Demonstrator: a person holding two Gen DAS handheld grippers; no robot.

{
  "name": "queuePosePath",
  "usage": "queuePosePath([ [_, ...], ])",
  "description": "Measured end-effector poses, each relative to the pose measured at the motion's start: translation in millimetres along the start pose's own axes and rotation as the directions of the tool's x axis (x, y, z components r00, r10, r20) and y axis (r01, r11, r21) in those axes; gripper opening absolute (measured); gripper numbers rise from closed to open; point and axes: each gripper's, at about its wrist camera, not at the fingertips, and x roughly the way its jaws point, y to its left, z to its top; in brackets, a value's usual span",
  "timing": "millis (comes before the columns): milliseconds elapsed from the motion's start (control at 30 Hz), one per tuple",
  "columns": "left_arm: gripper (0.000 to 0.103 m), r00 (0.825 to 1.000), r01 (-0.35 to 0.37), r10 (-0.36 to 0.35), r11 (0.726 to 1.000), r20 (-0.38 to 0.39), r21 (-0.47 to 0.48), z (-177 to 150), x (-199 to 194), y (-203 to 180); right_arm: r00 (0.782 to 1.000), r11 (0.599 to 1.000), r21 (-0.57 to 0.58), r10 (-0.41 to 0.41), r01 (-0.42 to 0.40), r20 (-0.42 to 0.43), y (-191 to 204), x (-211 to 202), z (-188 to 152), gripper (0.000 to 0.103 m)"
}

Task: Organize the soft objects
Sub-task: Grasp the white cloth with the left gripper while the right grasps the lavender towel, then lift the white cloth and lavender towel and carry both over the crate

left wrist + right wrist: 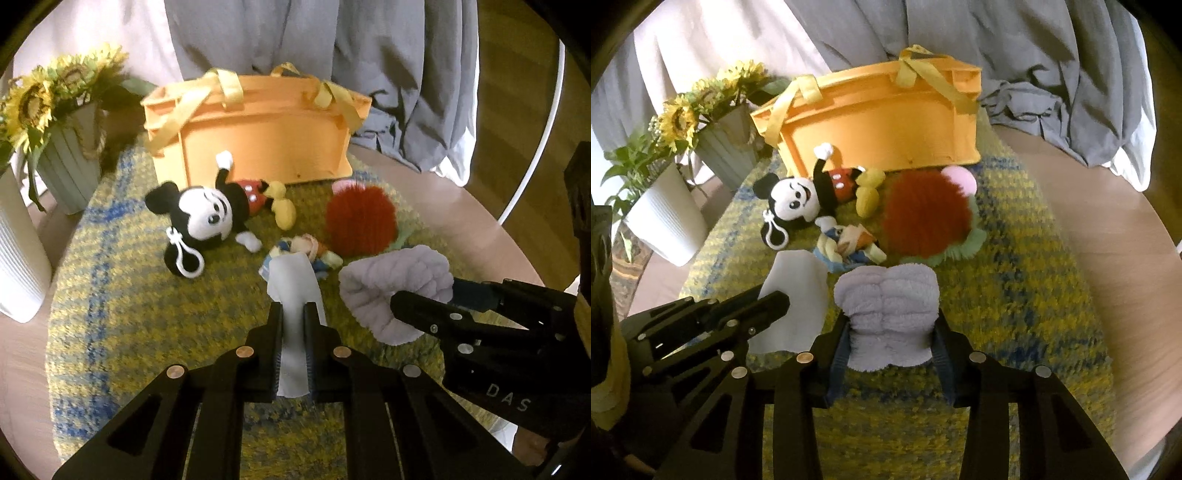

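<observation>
Now the left gripper (293, 314) has its jaws clamped nearly together on a white cloth (291, 284), which sticks up ahead of the tips and hangs out behind them. Just to its right, the right gripper (892, 325) has its jaws closed on a fluffy lilac cloth (890, 306), the pile bulging out above the pads. Both cloths are clear of the yellow-and-blue mat (122, 295), side by side and close together.

Beyond the white cloth a small doll (846, 245) lies on the mat, partly hidden behind the cloth in the left view. Past it to the left lies a mouse plush (210, 218) on its back with a white clip at its head; to the right sits a red pompom (360, 221) with green and pink fringes. Behind them an orange bag (258, 125) with yellow handles stands on the mat. Left of the bag, on the bench (1119, 236), are a sunflower pot (70, 162) and a white ribbed pot (665, 221).
</observation>
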Motion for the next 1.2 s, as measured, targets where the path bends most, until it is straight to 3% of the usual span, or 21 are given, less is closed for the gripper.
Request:
queuePosePath([
  [600,0.012,0.986,-0.021,0.022,1.000,0.163,-0.008,38.5,-45.2,9.5,0.989,1.000,-0.029,0.000,0.005,0.150,18.3,-33.6,36.0,0.042],
  [1200,0.012,0.935,-0.065,0.063,0.998,0.348,-0.006,79.6,-88.7,20.2,0.944,0.999,-0.047,0.001,0.015,0.330,34.1,-59.5,76.9,0.042],
])
